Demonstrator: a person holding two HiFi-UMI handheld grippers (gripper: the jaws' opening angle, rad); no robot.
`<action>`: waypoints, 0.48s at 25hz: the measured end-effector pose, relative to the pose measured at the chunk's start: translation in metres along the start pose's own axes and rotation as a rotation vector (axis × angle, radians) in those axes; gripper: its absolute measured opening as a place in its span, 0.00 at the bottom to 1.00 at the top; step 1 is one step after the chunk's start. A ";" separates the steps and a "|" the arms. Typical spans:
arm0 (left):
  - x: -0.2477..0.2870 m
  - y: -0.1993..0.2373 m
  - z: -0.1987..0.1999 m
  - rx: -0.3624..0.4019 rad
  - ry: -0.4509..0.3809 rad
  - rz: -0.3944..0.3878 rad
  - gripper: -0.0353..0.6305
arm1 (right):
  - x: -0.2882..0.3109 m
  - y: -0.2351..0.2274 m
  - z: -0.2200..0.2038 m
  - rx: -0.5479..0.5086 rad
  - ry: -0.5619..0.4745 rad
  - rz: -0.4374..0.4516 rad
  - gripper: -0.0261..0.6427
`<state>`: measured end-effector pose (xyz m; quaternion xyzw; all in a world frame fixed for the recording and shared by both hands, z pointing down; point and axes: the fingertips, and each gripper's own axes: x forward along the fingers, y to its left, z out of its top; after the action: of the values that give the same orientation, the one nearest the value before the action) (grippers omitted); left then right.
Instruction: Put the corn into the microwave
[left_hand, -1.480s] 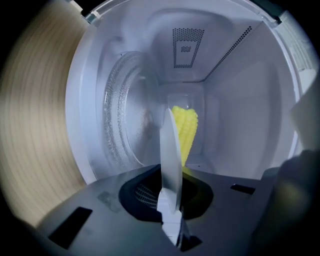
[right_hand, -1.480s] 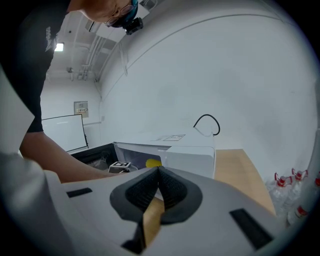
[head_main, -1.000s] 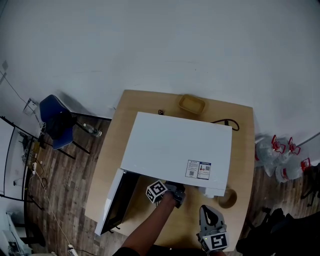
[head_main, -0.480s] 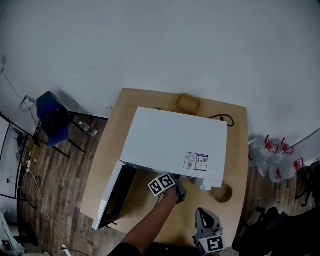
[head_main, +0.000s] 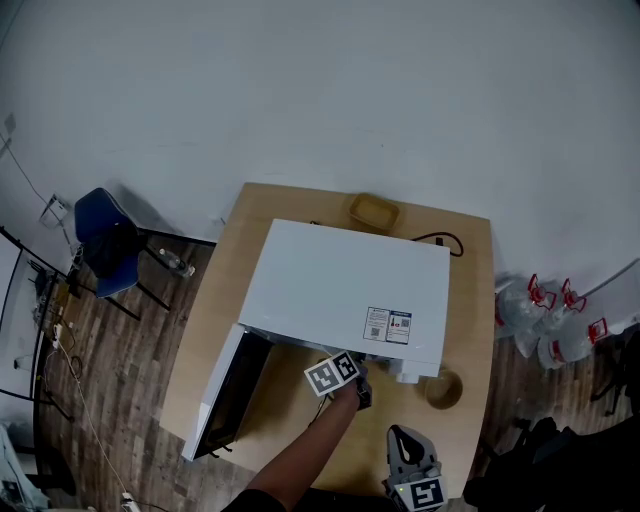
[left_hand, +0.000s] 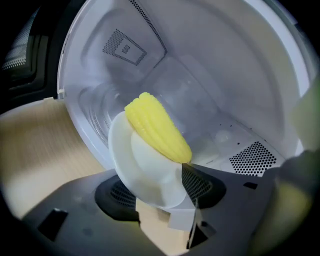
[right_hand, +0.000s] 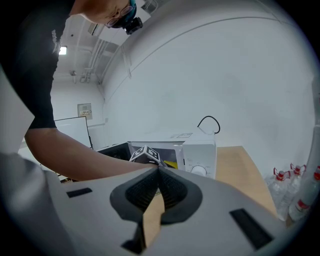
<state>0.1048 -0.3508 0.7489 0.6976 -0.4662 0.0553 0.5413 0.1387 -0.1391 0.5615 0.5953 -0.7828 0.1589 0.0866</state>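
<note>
Beside table (head_main: 470, 295), blue chair (head_main: 108, 243); tan tray (head_main: 373, 211) at table's far edge; bottles (head_main: 545, 318) on floor, right.

The open door (head_main: 225, 400) swings out over the counter's (head_main: 472, 300) near-left corner and bars any reach from the left, so the microwave (head_main: 340, 290) can be entered only from the near side. The left claw (left_hand: 157, 192) fills that mouth. Its jaws have just been opening, with the plate's (left_hand: 145, 170) rim between them. Plate and corn (left_hand: 157, 127) take up the front of the cavity, and there is free room behind and above them. The forearm (head_main: 305, 455) crosses the near counter strip, with the right claw (head_main: 404, 437) just to its right. A bare strip runs along the microwave's right side, blocked at its near end by a small brown bowl (head_main: 443, 388). Behind the microwave, a tray (head_main: 373, 211) and a cable (head_main: 440, 240) crowd the far edge.
</note>
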 end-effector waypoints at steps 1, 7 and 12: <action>-0.002 0.003 0.002 0.008 -0.011 0.028 0.42 | 0.001 -0.002 0.002 0.000 -0.006 -0.003 0.13; -0.013 0.013 0.019 0.062 -0.091 0.137 0.45 | 0.004 -0.013 0.009 0.008 -0.016 -0.023 0.13; -0.014 0.023 0.038 0.140 -0.133 0.193 0.46 | 0.003 -0.015 0.003 0.011 -0.003 -0.020 0.13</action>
<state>0.0642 -0.3723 0.7417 0.6877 -0.5609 0.0932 0.4514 0.1522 -0.1462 0.5622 0.6038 -0.7762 0.1614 0.0837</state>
